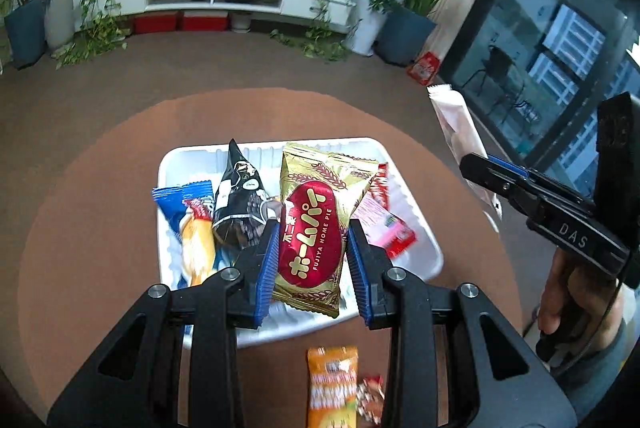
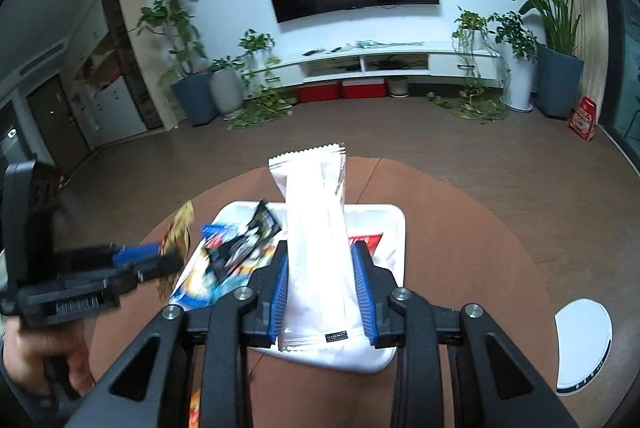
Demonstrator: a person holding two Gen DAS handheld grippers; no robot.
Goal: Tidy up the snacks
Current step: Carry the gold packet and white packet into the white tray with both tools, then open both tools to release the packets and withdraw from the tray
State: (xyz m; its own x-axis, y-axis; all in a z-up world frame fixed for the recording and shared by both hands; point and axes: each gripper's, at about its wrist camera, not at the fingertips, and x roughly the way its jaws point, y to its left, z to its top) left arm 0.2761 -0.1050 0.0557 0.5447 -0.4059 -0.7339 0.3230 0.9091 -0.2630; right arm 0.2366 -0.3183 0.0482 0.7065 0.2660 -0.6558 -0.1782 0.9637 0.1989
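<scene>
My left gripper (image 1: 312,232) is shut on a gold and red Fujiya Home Pie packet (image 1: 316,228), held above the white tray (image 1: 420,228) on the round brown table. The tray holds a blue packet (image 1: 184,200), a black cone-shaped packet (image 1: 238,196) and a pink and red packet (image 1: 384,228). My right gripper (image 2: 320,252) is shut on a long white wrapper (image 2: 316,240), held over the same white tray (image 2: 392,224). In the left wrist view that gripper (image 1: 472,164) and its white wrapper (image 1: 456,124) show at the right. The left gripper (image 2: 168,260) shows at the right wrist view's left, carrying the gold packet (image 2: 180,228).
An orange packet (image 1: 332,384) and a small red wrapped sweet (image 1: 370,396) lie on the table in front of the tray. A white round object (image 2: 582,344) sits at the table's right edge. A person's hands hold both tools. Plants and a TV shelf stand beyond.
</scene>
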